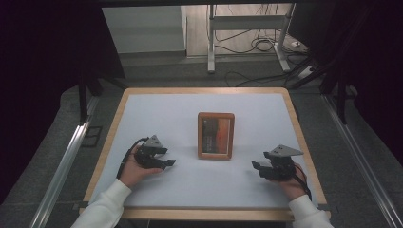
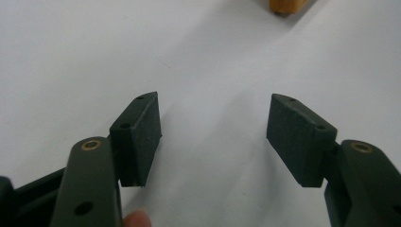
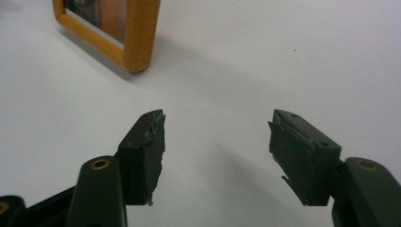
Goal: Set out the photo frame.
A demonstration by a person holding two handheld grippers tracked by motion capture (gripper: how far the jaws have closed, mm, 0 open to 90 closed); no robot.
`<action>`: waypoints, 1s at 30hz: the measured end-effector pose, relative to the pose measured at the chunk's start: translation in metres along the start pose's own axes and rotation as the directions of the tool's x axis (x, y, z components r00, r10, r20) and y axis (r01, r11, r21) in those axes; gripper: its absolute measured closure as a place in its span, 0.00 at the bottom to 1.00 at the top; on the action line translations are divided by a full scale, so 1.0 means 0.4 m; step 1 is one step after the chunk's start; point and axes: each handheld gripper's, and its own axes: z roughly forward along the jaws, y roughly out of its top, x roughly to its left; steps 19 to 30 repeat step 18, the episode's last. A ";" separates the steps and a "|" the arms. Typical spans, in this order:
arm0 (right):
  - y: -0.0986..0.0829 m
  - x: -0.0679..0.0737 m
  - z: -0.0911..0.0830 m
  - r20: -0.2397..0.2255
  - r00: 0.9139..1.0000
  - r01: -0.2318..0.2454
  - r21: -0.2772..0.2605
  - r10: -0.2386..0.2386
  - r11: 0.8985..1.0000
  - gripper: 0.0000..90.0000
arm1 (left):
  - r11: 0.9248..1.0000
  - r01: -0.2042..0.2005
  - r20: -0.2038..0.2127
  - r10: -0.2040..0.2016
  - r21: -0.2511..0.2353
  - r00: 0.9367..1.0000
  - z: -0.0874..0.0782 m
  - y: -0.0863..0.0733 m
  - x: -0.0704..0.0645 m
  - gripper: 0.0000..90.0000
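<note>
A wooden picture frame [image 1: 215, 135] with an orange and dark picture lies flat in the middle of the white table top [image 1: 190, 109]. My left gripper [image 1: 167, 158] rests to its left, jaws open and pointing right, with nothing between them [image 2: 215, 130]. A corner of the picture frame [image 2: 283, 5] shows at the top of the left gripper view. My right gripper [image 1: 256, 168] rests to the frame's right near the front edge, open and empty [image 3: 218, 144]. The picture frame [image 3: 113, 28] lies ahead and to the left of its jaws.
The table has a light wooden rim [image 1: 109, 137]. Beyond its far edge stand metal table legs [image 1: 211, 42] and loose cables [image 1: 261, 45] on the floor. Dark curtains hang on both sides. Metal rails [image 1: 62, 166] run along the floor left and right.
</note>
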 end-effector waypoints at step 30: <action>-0.002 -0.016 -0.005 0.018 1.000 -0.018 -0.017 0.019 1.000 0.35 | 1.000 0.001 0.001 -0.001 -0.002 1.000 0.001 0.001 0.000 0.39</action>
